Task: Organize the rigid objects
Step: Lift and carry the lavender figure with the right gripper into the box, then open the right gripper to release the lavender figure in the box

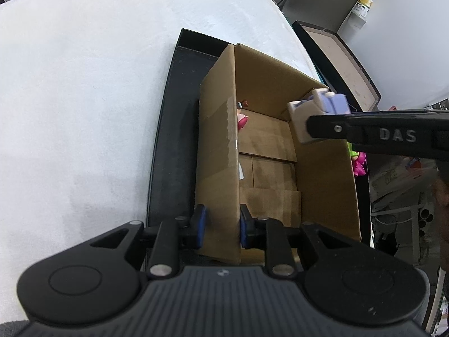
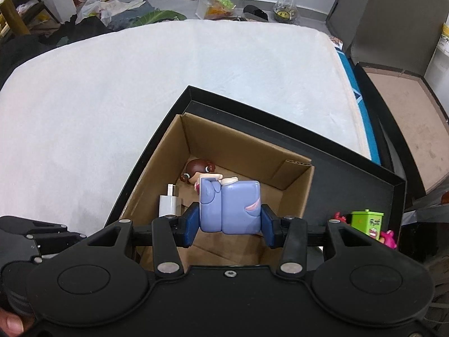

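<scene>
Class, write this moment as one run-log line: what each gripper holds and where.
left gripper: shut on cardboard box wall | right gripper: shut on purple toy, above box | in box: doll, white charger

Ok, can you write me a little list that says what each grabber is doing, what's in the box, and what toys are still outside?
left gripper: clamped on the near wall of the cardboard box, holding it steady
right gripper: shut on the blue toy figure, held above the open box
inside the box: brown-haired doll and white charger plug
box sits in: black tray
outside the box: green toy bin and pink toy, at the tray's right end
under it all: white blanket
</scene>
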`<state>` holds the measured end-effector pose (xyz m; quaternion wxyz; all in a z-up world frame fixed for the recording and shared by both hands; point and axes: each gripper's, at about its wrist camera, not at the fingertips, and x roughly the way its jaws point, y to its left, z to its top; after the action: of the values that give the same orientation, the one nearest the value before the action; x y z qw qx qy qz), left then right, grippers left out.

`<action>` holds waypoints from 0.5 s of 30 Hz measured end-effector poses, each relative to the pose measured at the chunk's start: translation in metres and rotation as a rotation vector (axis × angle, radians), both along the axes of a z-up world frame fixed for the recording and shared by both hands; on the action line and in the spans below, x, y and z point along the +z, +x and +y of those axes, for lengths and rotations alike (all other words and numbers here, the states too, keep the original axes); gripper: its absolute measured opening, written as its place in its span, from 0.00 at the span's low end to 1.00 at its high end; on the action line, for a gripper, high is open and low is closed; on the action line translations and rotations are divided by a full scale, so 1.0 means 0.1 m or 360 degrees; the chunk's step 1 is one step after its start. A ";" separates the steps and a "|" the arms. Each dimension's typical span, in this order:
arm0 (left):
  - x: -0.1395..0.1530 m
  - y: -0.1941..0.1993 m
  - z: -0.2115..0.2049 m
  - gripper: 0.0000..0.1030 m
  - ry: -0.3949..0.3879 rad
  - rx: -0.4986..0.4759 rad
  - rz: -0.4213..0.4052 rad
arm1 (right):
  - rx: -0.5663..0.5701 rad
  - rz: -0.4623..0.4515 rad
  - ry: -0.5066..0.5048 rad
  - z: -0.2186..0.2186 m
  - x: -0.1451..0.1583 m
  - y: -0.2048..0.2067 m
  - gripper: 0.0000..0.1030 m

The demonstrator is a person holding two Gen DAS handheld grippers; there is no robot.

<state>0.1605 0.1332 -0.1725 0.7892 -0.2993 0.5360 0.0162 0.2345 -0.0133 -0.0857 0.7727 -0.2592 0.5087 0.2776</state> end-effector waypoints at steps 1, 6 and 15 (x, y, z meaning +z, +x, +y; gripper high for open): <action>0.00 0.00 0.00 0.22 -0.0003 -0.0001 0.0000 | -0.0003 0.0001 -0.0003 0.01 -0.02 0.00 0.43; -0.01 0.00 0.02 0.22 -0.0014 -0.0001 -0.0005 | -0.0010 -0.0005 -0.0030 0.07 -0.15 0.02 0.43; -0.02 0.02 0.01 0.22 -0.0012 -0.0011 0.0012 | -0.0032 0.0031 -0.0024 0.08 -0.29 0.09 0.43</action>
<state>0.1626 0.1345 -0.1749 0.7861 -0.3003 0.5401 0.0126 0.2438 -0.0050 -0.1146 0.7685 -0.2571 0.5209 0.2683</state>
